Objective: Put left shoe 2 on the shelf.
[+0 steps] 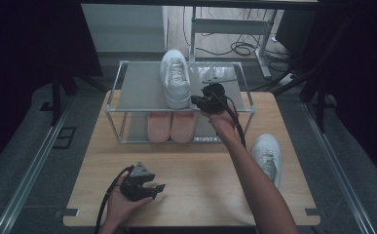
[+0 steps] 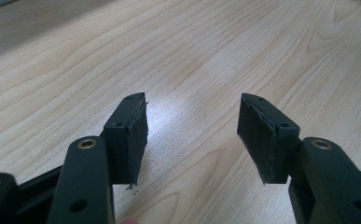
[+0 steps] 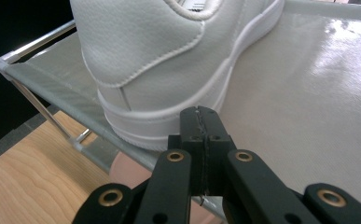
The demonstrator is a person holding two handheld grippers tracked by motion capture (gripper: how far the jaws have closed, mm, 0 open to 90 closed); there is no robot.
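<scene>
The landmark here is the shoe rack (image 1: pixel 127 92), a metal-framed stand with two grey shelves at the far middle of the wooden surface (image 1: pixel 191 195). On its top shelf stands a white sneaker (image 1: pixel 175 78), upright, its heel toward the person and flush with the near edge of that shelf. The right gripper (image 3: pixel 200 116) sits at the rack's near edge, just beside the sneaker's heel; its fingers are clenched together with nothing between them, their tips right up against the white sole (image 3: pixel 169 126) at the heel, though whether they actually touch it I cannot tell. On the rack's lower shelf, under the sneaker, lie a pair of pink slippers (image 1: pixel 170 126) side by side. A second white sneaker (image 1: pixel 268 155) lies on the surface well to the near right of the rack, close to the right edge, beside the person's right forearm. The left gripper (image 2: pixel 192 135) rests low over the bare surface well in front of the rack, toward the near left; its fingers (image 2: pixel 131 135) are released, standing wide apart with only wood grain between them
</scene>
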